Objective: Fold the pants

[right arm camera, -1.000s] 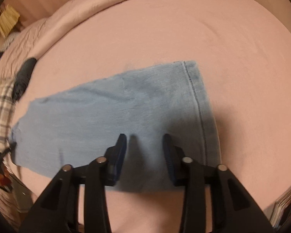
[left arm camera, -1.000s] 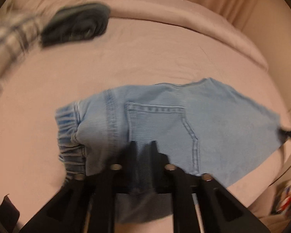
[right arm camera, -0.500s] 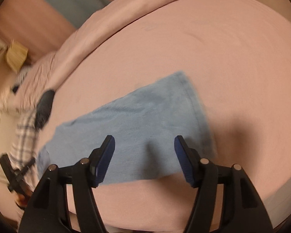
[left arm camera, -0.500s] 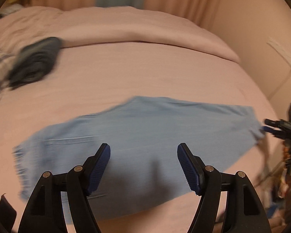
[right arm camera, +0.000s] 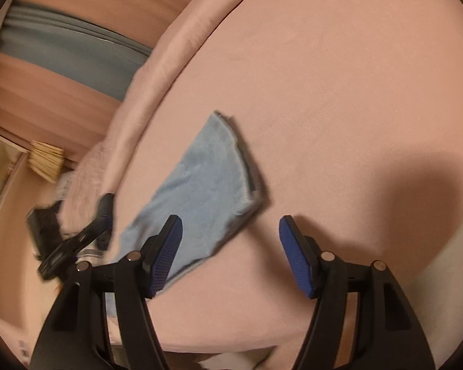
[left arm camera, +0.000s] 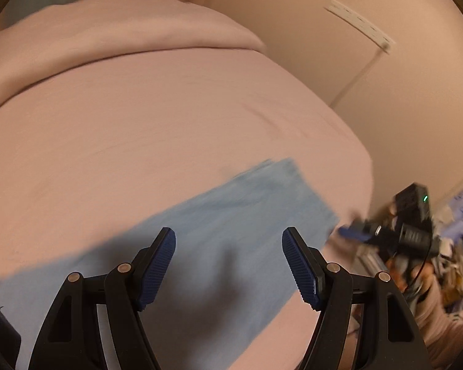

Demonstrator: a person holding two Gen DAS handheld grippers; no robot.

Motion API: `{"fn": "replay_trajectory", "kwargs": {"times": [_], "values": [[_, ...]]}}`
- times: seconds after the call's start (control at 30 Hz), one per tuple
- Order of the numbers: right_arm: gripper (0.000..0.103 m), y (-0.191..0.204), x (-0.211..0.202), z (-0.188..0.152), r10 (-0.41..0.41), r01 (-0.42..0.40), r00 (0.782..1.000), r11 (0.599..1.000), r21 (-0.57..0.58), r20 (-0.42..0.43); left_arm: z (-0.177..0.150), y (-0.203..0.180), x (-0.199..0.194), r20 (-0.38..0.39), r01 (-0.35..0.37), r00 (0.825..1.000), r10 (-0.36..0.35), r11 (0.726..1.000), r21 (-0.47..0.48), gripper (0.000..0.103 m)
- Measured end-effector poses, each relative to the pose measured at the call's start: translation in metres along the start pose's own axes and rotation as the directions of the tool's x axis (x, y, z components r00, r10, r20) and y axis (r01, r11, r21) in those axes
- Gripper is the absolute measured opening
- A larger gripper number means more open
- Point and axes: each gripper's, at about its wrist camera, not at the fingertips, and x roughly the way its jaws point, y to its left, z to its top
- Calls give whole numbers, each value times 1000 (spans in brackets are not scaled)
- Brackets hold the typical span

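Lying flat on the pink bed [left arm camera: 139, 129], the light-blue pants [left arm camera: 219, 246] now sit free of both tools. A second ago the left gripper [left arm camera: 228, 265] was nearly pinched on the denim; now its jaws stand apart with nothing between them. The right gripper [right arm camera: 230, 252] has also spread and released, off the cloth's hem end. Both views are motion-blurred; waistband and pocket are cut off from view.

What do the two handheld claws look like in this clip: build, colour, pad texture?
Both match: the left claw and right claw have black plastic linkage arms with triangular cutouts and silver pivot pins, tipped with blue ribbed pads. No markings are legible on them.
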Motion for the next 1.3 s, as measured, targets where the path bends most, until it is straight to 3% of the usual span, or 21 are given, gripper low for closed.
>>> {"fn": "replay_trajectory", "kwargs": {"times": [0.03, 0.2, 0.27, 0.37, 0.53, 0.63, 0.77, 0.83, 0.9, 0.97, 1.1, 1.13, 1.23, 1.3], "values": [[65, 1, 8, -1, 24, -24, 1000, 1000, 4, -12, 10, -6, 10, -13, 10, 1000, -10, 1000, 17, 72], [65, 5, 26, -2, -46, 46, 999, 999, -29, -9, 72, -29, 81, -109, 135, 986, -125, 986, 93, 72], [65, 6, 29, -4, -24, 24, 1000, 999, -23, 5, 79, -32, 107, -175, 135, 978, -111, 982, 132, 72], [65, 11, 34, -4, -28, 29, 1000, 998, -47, 7, 81, -37, 145, -272, 114, 961, -52, 969, 218, 72], [65, 7, 34, 1, -27, 27, 1000, 997, -66, 3, 68, -47, 158, -375, 222, 922, -97, 926, 304, 72], [63, 7, 35, 1, -28, 28, 1000, 997, -70, -1, 65, -53, 159, -397, 226, 915, -70, 905, 360, 72], [62, 10, 29, 4, -67, 68, 998, 993, -92, 14, 71, -52, 150, -357, 191, 932, -54, 912, 363, 72], [64, 9, 27, 6, -63, 64, 998, 993, -101, 15, 70, -47, 153, -366, 194, 929, -49, 908, 370, 72], [57, 5, 28, 8, -64, 64, 998, 995, -77, 7, 65, -46, 152, -353, 146, 936, 5, 905, 399, 71], [55, 3, 26, 11, -86, 88, 996, 993, -77, 20, 64, -47, 147, -342, 165, 940, -23, 905, 393, 64], [57, 14, 15, 12, -121, 132, 990, 980, -152, 77, 59, -32, 131, -321, 197, 945, -61, 892, 407, 64], [55, 13, 17, 13, -131, 139, 990, 977, -163, 59, 57, -33, 131, -318, 185, 947, -45, 886, 425, 64], [33, 18, 24, 15, -159, 164, 986, 963, -213, 43, 55, -31, 132, -313, 176, 949, -31, 876, 449, 59], [30, 27, 25, 15, -184, 194, 981, 945, -264, 62, 57, -29, 132, -301, 173, 953, -36, 880, 443, 54]]}}
